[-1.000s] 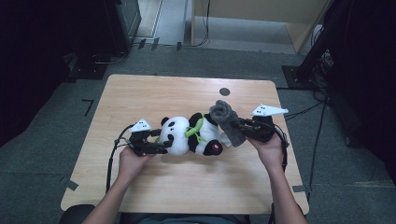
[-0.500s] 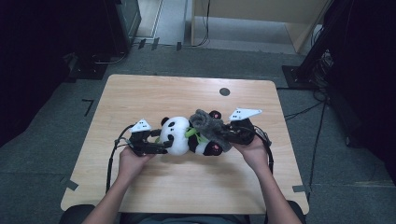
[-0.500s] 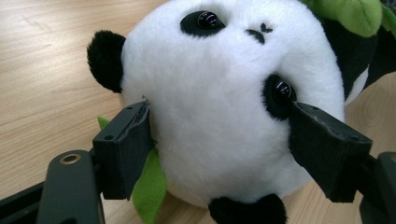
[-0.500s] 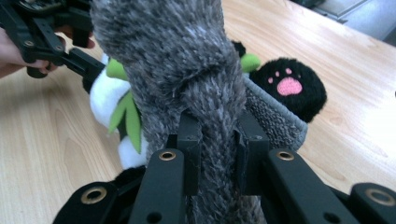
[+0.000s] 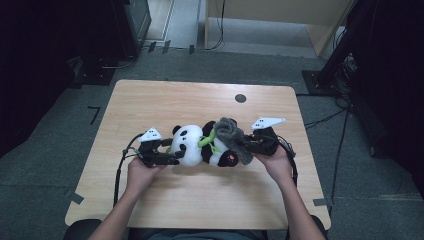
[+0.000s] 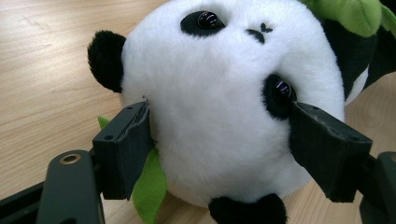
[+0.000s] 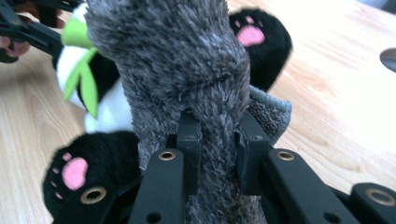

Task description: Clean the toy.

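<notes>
Lying on its back across the middle of the wooden table (image 5: pixel 150 100), the plush panda (image 5: pixel 200 146) sits between our two grippers. Our left gripper (image 6: pixel 219 140) has its jaws spread wide around the panda's white head, one pad against the side near the black ear, the other pressed by the eye, so it clamps the head. Our right gripper (image 7: pixel 218 149) is closed tight on a fuzzy grey cloth (image 7: pixel 187 60), which drapes over the panda's belly and feet; the pink-soled paws show on either side of it. We see the panda well away from every table edge, with bare wood open on the far side up to a small dark round mark (image 5: pixel 240 98) and a broad strip of bare tabletop on our near side.
</notes>
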The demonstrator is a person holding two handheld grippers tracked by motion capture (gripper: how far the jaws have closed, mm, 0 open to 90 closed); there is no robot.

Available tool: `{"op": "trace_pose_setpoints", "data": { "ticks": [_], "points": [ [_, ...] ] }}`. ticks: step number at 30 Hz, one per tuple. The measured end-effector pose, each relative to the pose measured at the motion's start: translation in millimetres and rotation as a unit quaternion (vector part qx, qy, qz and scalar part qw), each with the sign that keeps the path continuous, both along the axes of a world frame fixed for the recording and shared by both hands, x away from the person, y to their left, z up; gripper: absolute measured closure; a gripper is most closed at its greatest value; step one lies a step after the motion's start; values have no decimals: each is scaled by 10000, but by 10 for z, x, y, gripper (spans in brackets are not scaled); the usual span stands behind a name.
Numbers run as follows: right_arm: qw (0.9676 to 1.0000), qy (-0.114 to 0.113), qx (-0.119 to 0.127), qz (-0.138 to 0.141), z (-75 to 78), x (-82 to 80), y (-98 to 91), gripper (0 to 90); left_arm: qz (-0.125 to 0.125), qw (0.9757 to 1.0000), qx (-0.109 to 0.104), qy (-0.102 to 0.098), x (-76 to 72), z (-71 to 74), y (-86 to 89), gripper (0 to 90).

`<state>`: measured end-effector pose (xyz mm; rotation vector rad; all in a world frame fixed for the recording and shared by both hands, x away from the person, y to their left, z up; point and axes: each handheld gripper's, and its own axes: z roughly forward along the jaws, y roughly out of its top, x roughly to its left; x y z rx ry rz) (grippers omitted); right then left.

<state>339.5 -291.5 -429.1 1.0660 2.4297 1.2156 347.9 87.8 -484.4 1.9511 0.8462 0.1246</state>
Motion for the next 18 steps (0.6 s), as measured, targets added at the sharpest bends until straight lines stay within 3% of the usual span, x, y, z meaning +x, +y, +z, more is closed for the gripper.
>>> {"op": "trace_pose_setpoints", "data": {
  "ticks": [12,16,18],
  "points": [
    [9992,157,-237,-277,-46,14,-203,762,18,10000,-6,-13,-2,3,1,228],
    [9996,25,-9,-281,83,-58,-253,769,33,10000,3,-55,-8,6,-3,228],
    [9994,-179,194,-216,241,-127,-227,770,29,10000,24,-72,-12,9,-4,230]
  ]
}}
